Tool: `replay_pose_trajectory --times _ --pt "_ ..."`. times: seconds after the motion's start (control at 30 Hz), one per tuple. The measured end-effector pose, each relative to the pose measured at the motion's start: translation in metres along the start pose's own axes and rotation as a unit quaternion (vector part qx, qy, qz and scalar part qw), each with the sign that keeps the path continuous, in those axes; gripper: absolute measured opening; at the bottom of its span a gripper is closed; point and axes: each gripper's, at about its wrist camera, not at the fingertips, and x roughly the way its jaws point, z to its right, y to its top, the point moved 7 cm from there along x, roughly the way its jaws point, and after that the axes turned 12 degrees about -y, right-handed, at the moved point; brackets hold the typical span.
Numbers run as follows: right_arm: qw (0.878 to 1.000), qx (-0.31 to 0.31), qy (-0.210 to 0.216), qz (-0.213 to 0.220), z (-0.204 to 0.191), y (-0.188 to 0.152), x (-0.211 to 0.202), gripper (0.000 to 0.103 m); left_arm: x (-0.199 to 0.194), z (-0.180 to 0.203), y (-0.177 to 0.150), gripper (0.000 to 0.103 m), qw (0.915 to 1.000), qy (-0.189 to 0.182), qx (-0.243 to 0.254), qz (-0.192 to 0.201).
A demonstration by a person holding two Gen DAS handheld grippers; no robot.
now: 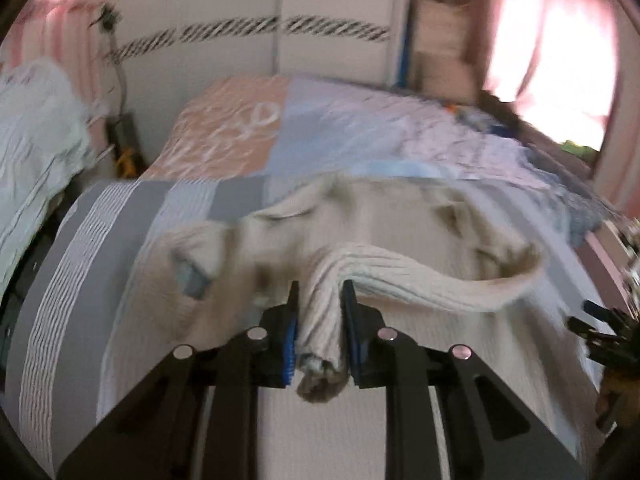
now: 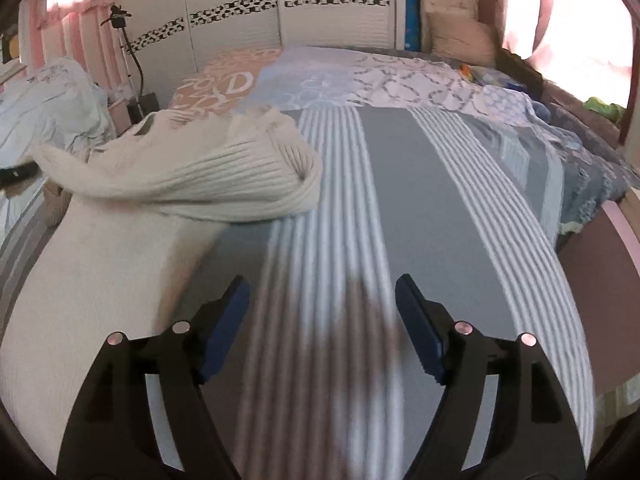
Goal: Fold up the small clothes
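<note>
A cream ribbed knit garment (image 1: 384,232) lies spread on the striped bedcover. My left gripper (image 1: 320,300) is shut on a bunched ribbed sleeve (image 1: 420,276) of it, lifted off the cloth and curving away to the right. In the right wrist view the same garment (image 2: 192,176) shows at the left, its sleeve raised in a fold over the flat body (image 2: 100,264). My right gripper (image 2: 322,296) stands open over the bare grey-and-white striped bedcover (image 2: 400,208), to the right of the garment and apart from it.
The bed carries a patchwork quilt (image 2: 360,76) further back. A pile of pale bedding (image 2: 52,96) sits at the left, beside a lamp stand (image 2: 132,60). White wardrobe doors (image 2: 240,0) close the back. The bed's right edge (image 2: 592,248) drops to a pink base.
</note>
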Motion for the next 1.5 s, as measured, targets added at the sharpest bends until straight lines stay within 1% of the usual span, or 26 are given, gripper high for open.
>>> replay_pose_trajectory --times 0.07,0.2,0.27,0.33,0.37,0.4,0.47,0.5,0.53,0.6,0.67,0.7,0.77,0.8,0.83,0.87,0.9,1.03,1.07,1.1,1.13,1.2,1.3,1.37,1.47,1.5 --pt "1.0 -0.012 0.021 -0.001 -0.017 0.006 0.008 0.076 0.011 -0.032 -0.001 0.02 0.9995 0.027 -0.012 -0.01" --pt "0.997 0.011 0.073 -0.024 -0.041 0.024 0.032 0.076 0.026 -0.071 -0.007 0.02 0.9984 0.022 -0.047 -0.023" --pt "0.998 0.027 0.058 -0.025 -0.044 0.038 0.042 0.076 0.03 -0.078 -0.01 0.02 0.9982 0.013 -0.051 -0.028" --pt "0.999 0.019 0.049 -0.007 -0.052 0.049 0.042 0.07 0.034 -0.081 -0.011 0.02 0.9979 0.007 -0.056 -0.032" --pt "0.999 0.0 0.047 0.006 -0.059 0.053 0.041 0.069 0.034 -0.083 -0.011 0.02 0.9976 0.002 -0.061 -0.033" --pt "0.998 -0.038 0.046 0.02 -0.071 0.056 0.037 0.067 0.034 -0.085 -0.012 0.021 0.9974 -0.001 -0.063 -0.035" --pt "0.996 -0.068 0.046 0.044 -0.078 0.059 0.029 0.065 0.036 -0.087 -0.01 0.021 0.9971 -0.01 -0.064 -0.039" --pt "0.995 -0.074 0.056 0.039 -0.083 0.06 0.03 0.065 0.036 -0.087 -0.009 0.021 0.9974 -0.013 -0.058 -0.041" --pt "0.996 -0.063 0.068 0.019 -0.083 0.06 0.035 0.068 0.035 -0.088 -0.008 0.021 0.9976 -0.013 -0.053 -0.043" --pt "0.995 -0.017 0.1 -0.021 -0.084 0.06 0.045 0.068 0.035 -0.087 -0.005 0.021 0.998 -0.014 -0.046 -0.042" --pt "0.992 0.021 0.122 -0.039 -0.088 0.061 0.05 0.068 0.037 -0.086 -0.003 0.021 0.9982 -0.015 -0.039 -0.043" --pt "0.991 0.037 0.121 -0.049 -0.09 0.063 0.055 0.068 0.037 -0.085 -0.003 0.021 0.9982 -0.017 -0.038 -0.043" --pt "0.992 0.053 0.105 -0.048 -0.09 0.067 0.06 0.069 0.039 -0.083 -0.003 0.021 0.9981 -0.019 -0.038 -0.044" --pt "0.992 0.065 0.096 -0.046 -0.088 0.07 0.064 0.064 0.04 -0.083 -0.003 0.021 0.9981 -0.019 -0.036 -0.047" --pt "0.992 0.079 0.084 -0.043 -0.084 0.073 0.068 0.039 0.041 -0.083 -0.004 0.021 0.9979 -0.02 -0.037 -0.049" --pt "0.992 0.094 0.075 -0.036 -0.079 0.075 0.068 0.023 0.041 -0.084 -0.003 0.021 0.9978 -0.021 -0.039 -0.05" --pt "0.991 0.108 0.076 -0.015 -0.073 0.082 0.062 0.013 0.041 -0.084 -0.003 0.021 0.9975 -0.025 -0.041 -0.052" --pt "0.986 0.142 0.076 0.047 -0.046 0.105 0.046 0.011 0.04 -0.077 0.014 0.022 0.9951 -0.062 -0.052 -0.056" --pt "0.984 0.154 0.073 0.061 -0.037 0.11 0.043 0.011 0.042 -0.074 0.02 0.023 0.9943 -0.073 -0.052 -0.059" --pt "0.977 0.178 0.082 0.079 -0.024 0.115 0.04 0.011 0.045 -0.071 0.026 0.023 0.992 -0.091 -0.061 -0.064" --pt "0.974 0.192 0.083 0.087 -0.014 0.118 0.04 0.011 0.051 -0.069 0.036 0.023 0.9886 -0.11 -0.077 -0.067" --pt "0.978 0.181 0.058 0.091 -0.001 0.12 0.047 0.011 0.062 -0.066 0.051 0.023 0.9878 -0.112 -0.083 -0.069" --pt "0.987 0.141 0.017 0.07 0.0 0.115 0.065 0.011 0.095 -0.061 0.069 0.025 0.9902 -0.083 -0.071 -0.088" --pt "0.991 0.117 -0.004 0.058 -0.001 0.108 0.072 0.011 0.122 -0.058 0.071 0.025 0.9916 -0.053 -0.045 -0.109" --pt "0.995 0.094 -0.028 0.037 -0.002 0.09 0.086 0.011 0.156 -0.066 0.066 0.032 0.9918 -0.006 -0.029 -0.124" --pt "0.996 0.077 -0.034 0.028 -0.004 0.085 0.091 0.011 0.16 -0.069 0.065 0.037 0.9919 0.001 -0.027 -0.124"
